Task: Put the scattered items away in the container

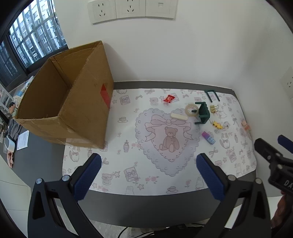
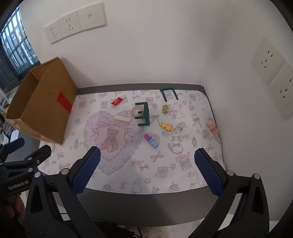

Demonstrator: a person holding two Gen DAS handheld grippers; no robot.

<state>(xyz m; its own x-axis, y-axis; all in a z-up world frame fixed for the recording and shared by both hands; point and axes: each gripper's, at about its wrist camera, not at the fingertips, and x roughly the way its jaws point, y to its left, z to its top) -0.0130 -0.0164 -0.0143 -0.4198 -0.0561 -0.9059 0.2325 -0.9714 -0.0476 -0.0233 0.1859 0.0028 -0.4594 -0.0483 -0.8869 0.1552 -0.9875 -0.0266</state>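
Note:
An open cardboard box stands at the mat's left end. Scattered on the patterned mat lie a red packet, a cream bar, a tape ring, a green toy stool, a green frame, a yellow binder clip, a yellow star piece, a purple-blue tube and a pink-green item. My left gripper and right gripper hover open over the mat's near edge, both empty.
A white cable lies beside the star piece. The wall with sockets rises right behind the table; another wall with sockets closes the right side. Papers and clutter sit left of the box on the dark tabletop.

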